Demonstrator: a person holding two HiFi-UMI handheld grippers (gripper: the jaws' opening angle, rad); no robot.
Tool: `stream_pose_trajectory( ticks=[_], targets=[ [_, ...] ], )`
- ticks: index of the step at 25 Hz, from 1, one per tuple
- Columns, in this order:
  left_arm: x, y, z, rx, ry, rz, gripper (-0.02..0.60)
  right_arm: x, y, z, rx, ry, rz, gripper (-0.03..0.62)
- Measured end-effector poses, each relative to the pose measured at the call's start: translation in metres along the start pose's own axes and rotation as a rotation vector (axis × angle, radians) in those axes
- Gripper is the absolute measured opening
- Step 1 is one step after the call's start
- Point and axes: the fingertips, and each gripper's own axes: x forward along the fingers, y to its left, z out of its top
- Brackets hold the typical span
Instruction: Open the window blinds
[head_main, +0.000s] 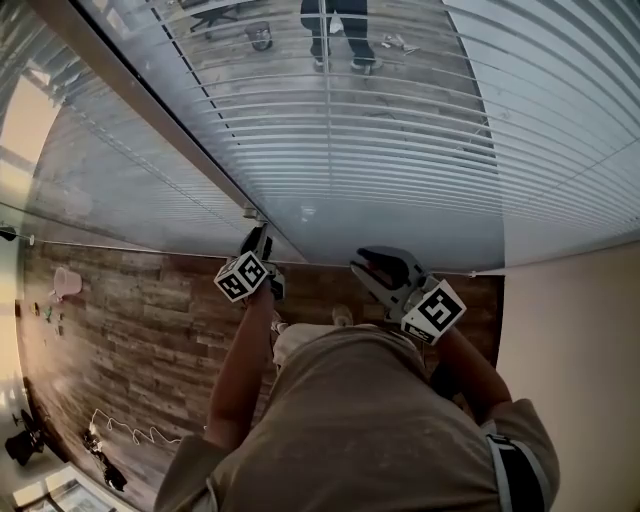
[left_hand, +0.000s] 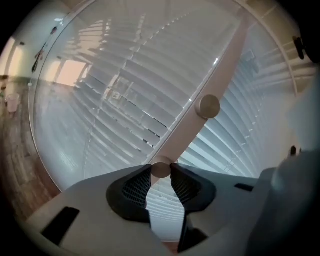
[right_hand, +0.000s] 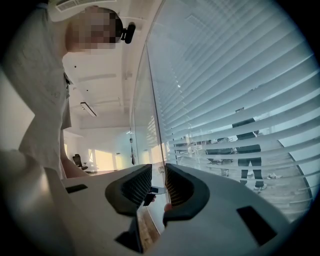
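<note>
Wood-plank floor (head_main: 140, 330) lies below a glass wall hung with pale slatted window blinds (head_main: 400, 150). The slats are tilted enough that a person (head_main: 337, 35) standing beyond shows through the gaps. The blinds fill the field ahead of both claws. The left claw (left_hand: 160, 172) is closed on the rounded lower end of the blinds' tilt wand (left_hand: 225, 70), one pad on each side. The wand runs obliquely up across the slats. The right claw (right_hand: 158, 172), held near the blinds and just beside the left, has its pads a narrow gap apart, with nothing between them.
</note>
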Motion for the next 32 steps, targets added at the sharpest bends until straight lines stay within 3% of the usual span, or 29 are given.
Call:
stream_pose_trajectory(
  ticks=[10,14,20,26,32],
  targets=[
    [0.004,0.003,-0.020,0.479,0.069,0.124,0.135,-0.004,0.002,-0.030,0.021,0.015,-0.024,0.086],
    [0.008,0.012,-0.033,0.575,0.069,0.158,0.133,-0.003,0.006,-0.055,0.021,0.035,-0.016,0.086],
    [0.006,0.011,-0.040,0.773,0.087,0.209,0.135,0.000,0.011,-0.057,0.010,0.050,-0.012,0.086],
    [0.012,0.005,-0.030,1.060,0.116,0.294,0.135,0.010,0.002,-0.046,0.004,0.069,-0.020,0.086],
    [0.019,0.009,-0.029,1.417,0.112,0.412,0.135,0.015,-0.007,-0.050,0.010,0.071,-0.039,0.086]
  ],
)
